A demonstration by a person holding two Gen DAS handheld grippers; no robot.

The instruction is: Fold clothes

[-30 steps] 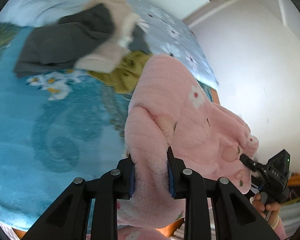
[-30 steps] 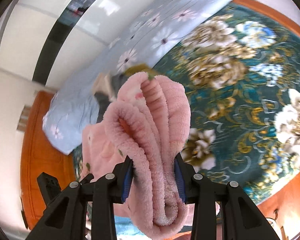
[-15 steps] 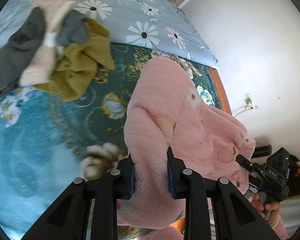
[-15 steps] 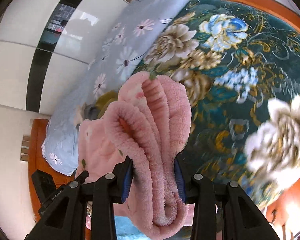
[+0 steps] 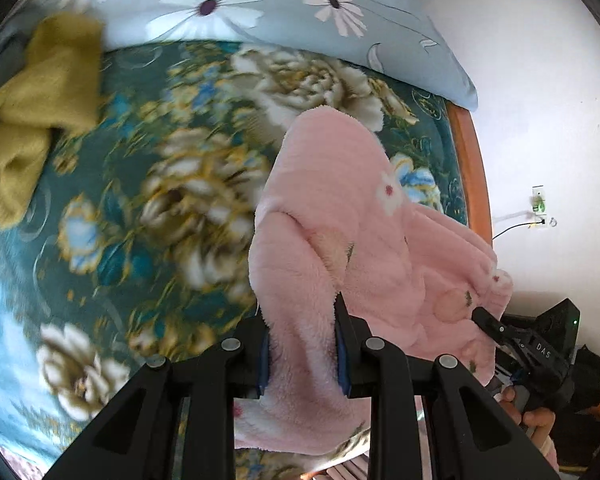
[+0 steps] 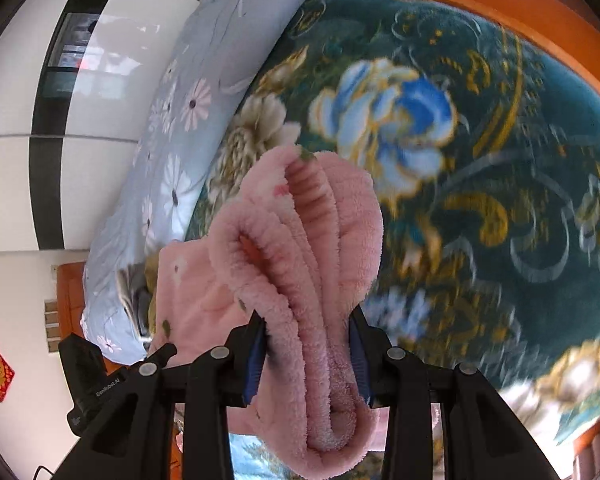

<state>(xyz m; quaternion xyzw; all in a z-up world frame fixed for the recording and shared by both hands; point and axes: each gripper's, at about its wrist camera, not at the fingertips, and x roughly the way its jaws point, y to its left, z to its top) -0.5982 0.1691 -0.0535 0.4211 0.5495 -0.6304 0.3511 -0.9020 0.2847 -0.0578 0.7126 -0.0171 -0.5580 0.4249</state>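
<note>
Over the teal floral bedspread [image 5: 148, 208], each hand-held gripper [image 5: 302, 354] [image 6: 308, 358] pinches the fluffy pink fleece garment [image 5: 340, 248], hanging it between them, probably for laying flat.

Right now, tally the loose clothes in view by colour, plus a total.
Pink: 1, fleece, held in both tongs
Mustard: 1, knit, lying on the bed
Total: 2
A grey scrap at the frame edge is too blurred to count.

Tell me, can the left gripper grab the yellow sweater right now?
Probably not: the left gripper is clamped on the pink fleece garment, and the yellow sweater lies apart across the bed.
</note>
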